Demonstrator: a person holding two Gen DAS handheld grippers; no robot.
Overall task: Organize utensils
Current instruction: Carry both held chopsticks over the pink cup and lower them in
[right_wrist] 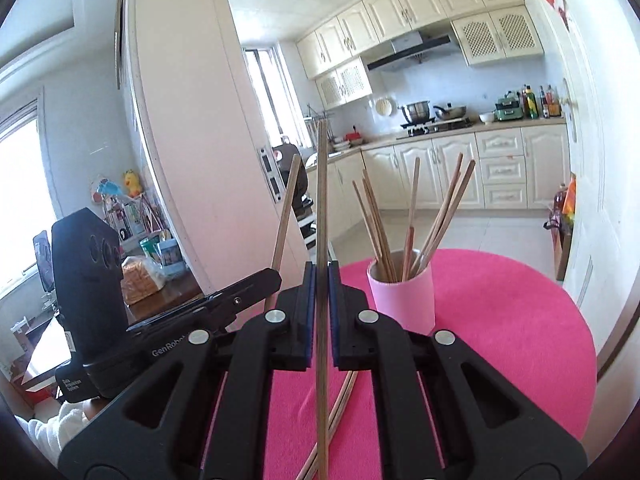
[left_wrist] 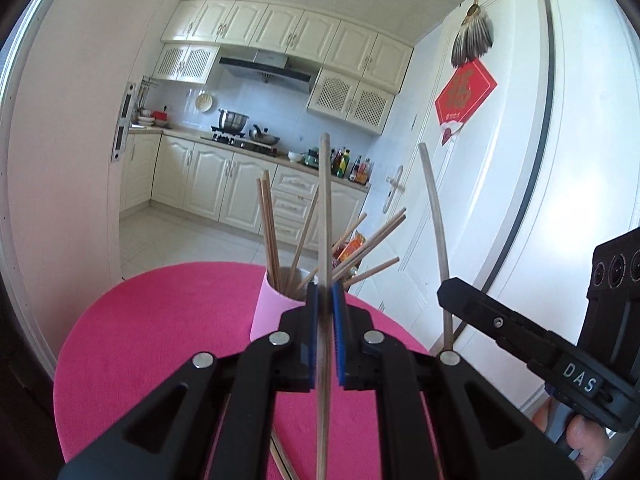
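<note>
A pink cup stands on the round pink table with several wooden chopsticks fanned out in it. My left gripper is shut on one upright chopstick, just in front of the cup. My right gripper is shut on another upright chopstick, left of the cup. Each gripper shows in the other's view, the right with its chopstick, the left with its chopstick. More chopsticks lie on the table under the grippers.
A white door stands right of the table. A kitchen with cream cabinets and a stove with pots lies beyond. A side table with packages is at the left.
</note>
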